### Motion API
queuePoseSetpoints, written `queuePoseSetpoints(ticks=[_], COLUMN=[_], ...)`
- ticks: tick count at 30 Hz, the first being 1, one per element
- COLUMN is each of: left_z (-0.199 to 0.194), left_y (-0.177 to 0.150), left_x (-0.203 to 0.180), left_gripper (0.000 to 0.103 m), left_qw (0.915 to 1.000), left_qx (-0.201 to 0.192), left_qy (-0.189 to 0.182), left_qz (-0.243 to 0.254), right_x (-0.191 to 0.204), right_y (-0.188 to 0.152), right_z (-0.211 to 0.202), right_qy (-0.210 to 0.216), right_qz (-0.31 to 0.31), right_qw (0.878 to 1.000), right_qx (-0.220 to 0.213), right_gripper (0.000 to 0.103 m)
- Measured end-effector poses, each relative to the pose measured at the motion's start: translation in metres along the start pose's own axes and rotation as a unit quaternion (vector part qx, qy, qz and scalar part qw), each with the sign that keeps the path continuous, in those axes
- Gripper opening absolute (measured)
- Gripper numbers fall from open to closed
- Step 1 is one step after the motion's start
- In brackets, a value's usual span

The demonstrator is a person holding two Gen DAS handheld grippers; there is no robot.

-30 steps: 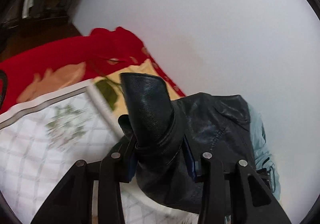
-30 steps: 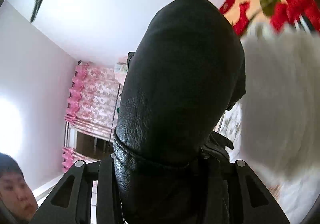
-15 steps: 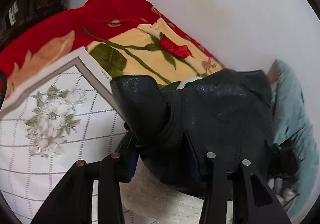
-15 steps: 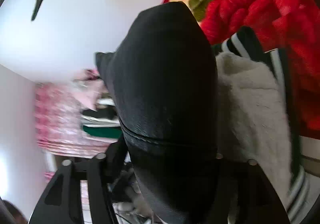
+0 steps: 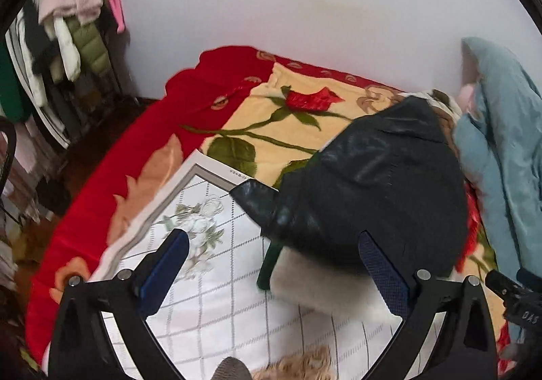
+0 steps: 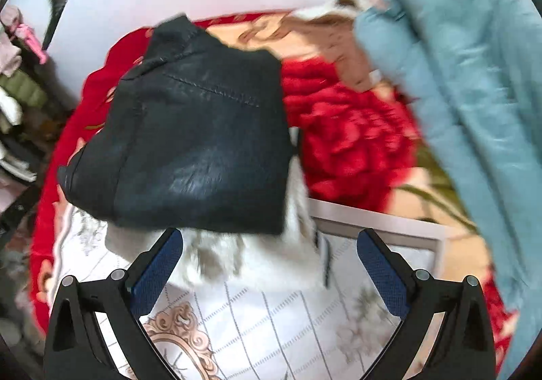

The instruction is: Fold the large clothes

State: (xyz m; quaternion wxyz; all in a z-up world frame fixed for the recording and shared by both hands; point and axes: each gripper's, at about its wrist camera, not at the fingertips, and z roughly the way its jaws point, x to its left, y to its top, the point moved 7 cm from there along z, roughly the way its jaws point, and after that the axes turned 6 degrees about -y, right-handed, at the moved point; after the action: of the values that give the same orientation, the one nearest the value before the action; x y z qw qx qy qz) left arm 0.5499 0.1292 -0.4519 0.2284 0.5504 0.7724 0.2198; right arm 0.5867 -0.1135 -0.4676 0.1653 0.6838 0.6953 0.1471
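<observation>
A folded black leather jacket [image 5: 379, 190] [image 6: 200, 143] lies on a white fleecy garment [image 5: 321, 285] [image 6: 220, 251] on the bed. My left gripper [image 5: 271, 265] hangs just in front of the pile, its jaws opening wide, nothing pressed between the blue pads [image 5: 162, 271]. My right gripper [image 6: 267, 265] hovers over the near edge of the same pile, jaws also opening wide, with only the white fleece seen below the gap. Neither gripper touches the jacket.
The bed carries a white checked sheet with flowers [image 5: 210, 278] over a red and yellow rose blanket [image 5: 264, 115]. A light blue garment [image 5: 501, 149] [image 6: 457, 75] is heaped at the right. A clothes rack [image 5: 61, 51] stands left by the white wall.
Both grippers were shut on the black jacket; they have let go and stand wide open. The jacket dropped onto the white garment, and both cameras swung down toward the bed.
</observation>
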Motion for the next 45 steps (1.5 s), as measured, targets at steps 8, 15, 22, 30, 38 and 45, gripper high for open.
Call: queuePoseSetpoints(ticks=[8, 15, 22, 30, 38, 45], left_z=[-0.129, -0.248, -0.351, -0.433, -0.476, -0.5], left_y=[-0.017, -0.032, -0.056, -0.073, -0.081, -0.086], left_x=[-0.012, -0.008, 0.002, 0.005, 0.005, 0.006], left_gripper=[0.102, 0.102, 0.102, 0.102, 0.102, 0.102], left_qw=[0.9984, 0.9944, 0.9892, 0.9879, 0.9903, 0.9909], left_qx=[-0.008, -0.026, -0.046, -0.071, -0.067, -0.067], left_qy=[-0.029, -0.06, -0.07, -0.069, -0.066, -0.07], left_qz=[0.048, 0.083, 0.12, 0.119, 0.102, 0.093], right_x=[-0.008, -0.002, 0.001, -0.001, -0.008, -0.014], right_y=[-0.048, -0.106, -0.162, -0.211, -0.235, -0.245], right_z=[-0.164, -0.322, -0.459, -0.566, -0.626, -0.662], right_qy=[-0.065, -0.102, -0.113, -0.1, -0.099, -0.09], right_qz=[0.037, 0.044, 0.063, 0.056, 0.036, 0.025], right_qw=[0.995, 0.989, 0.982, 0.98, 0.98, 0.98], right_qx=[-0.063, -0.101, -0.137, -0.16, -0.169, -0.173], right_gripper=[0.103, 0.103, 0.103, 0.103, 0.103, 0.103])
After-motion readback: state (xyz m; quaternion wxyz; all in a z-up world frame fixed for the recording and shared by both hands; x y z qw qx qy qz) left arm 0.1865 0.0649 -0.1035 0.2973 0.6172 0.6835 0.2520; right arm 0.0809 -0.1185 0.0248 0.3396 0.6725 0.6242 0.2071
